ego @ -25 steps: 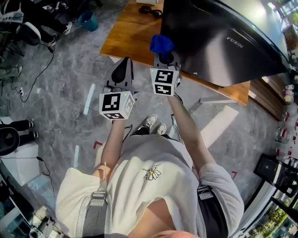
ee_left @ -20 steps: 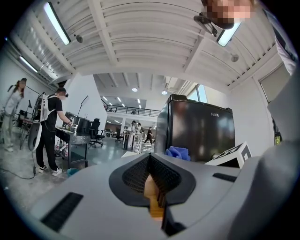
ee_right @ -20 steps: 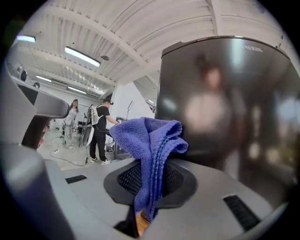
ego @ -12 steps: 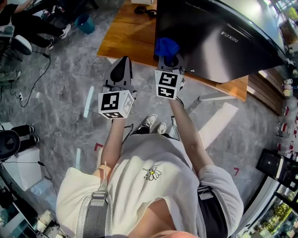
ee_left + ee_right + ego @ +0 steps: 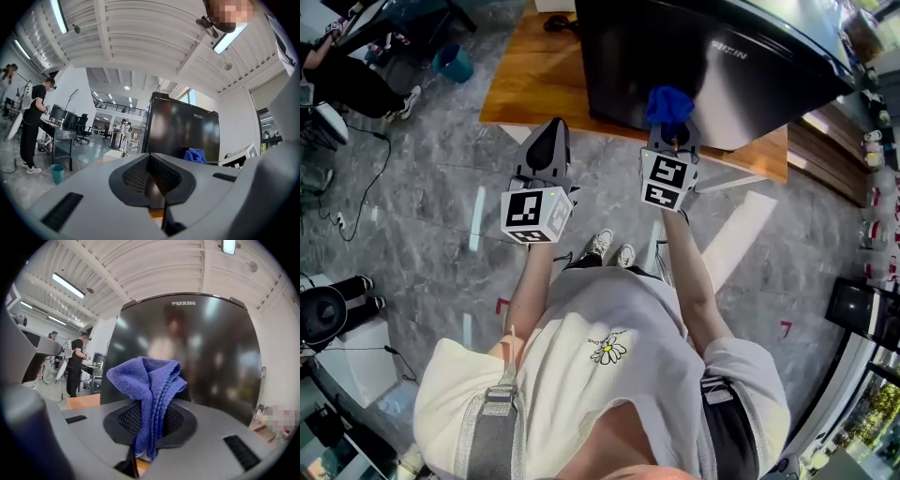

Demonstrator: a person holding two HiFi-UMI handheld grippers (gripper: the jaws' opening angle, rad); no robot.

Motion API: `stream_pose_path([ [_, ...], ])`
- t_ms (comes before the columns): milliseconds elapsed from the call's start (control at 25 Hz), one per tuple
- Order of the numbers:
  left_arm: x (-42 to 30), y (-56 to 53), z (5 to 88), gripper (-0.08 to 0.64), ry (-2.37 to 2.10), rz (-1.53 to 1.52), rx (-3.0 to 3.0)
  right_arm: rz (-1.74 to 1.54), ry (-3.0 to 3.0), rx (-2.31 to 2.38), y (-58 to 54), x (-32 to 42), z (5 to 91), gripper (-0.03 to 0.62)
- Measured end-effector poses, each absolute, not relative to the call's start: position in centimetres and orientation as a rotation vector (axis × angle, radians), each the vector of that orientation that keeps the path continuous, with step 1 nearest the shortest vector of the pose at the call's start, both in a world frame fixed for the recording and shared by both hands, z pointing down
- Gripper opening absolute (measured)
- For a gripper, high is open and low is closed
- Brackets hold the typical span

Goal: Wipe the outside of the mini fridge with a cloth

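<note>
The blue cloth (image 5: 149, 390) is pinched in the right gripper's (image 5: 672, 141) clenched jaws and bunches up above them, with the black fridge (image 5: 211, 357) door just ahead. Only a narrow fold looks gripped, so a hard drag could pull it free and let the jaw tips scuff the gloss. The left gripper (image 5: 546, 150), jaws closed on nothing, hangs beside it, over the wooden platform (image 5: 546, 86) and grey stone floor (image 5: 422, 216).
</note>
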State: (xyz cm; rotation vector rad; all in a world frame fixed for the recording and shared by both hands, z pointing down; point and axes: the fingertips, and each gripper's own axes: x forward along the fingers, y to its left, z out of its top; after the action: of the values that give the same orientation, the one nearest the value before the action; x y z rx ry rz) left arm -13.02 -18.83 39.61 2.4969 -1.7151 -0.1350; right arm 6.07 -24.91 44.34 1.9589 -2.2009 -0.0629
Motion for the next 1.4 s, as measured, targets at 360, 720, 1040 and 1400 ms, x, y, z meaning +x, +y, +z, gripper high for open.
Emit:
stream_pose_path([
  [360, -9.4, -19.0, 38.8, 0.005, -1.63, -0.124, 2.577, -0.028, -2.019, 2.14, -23.0, 15.0, 44.7, 0.072],
  [720, -6.2, -19.6, 38.8, 0.005, -1.556, -0.107, 2.632, 0.059, -1.762, 2.389, -21.4, 25.8, 45.1, 0.072],
  [1040, -4.6, -20.0, 39.0, 0.005, -1.525, -0.078, 2.65, 0.071, -1.616, 2.488, -20.9, 32.0, 44.9, 0.072],
  [1400, -4.7, -20.0, 39.2, 0.005, -1.546, -0.058, 2.64, 0.086, -1.574, 2.491, -20.5, 34.1, 45.4, 0.072],
])
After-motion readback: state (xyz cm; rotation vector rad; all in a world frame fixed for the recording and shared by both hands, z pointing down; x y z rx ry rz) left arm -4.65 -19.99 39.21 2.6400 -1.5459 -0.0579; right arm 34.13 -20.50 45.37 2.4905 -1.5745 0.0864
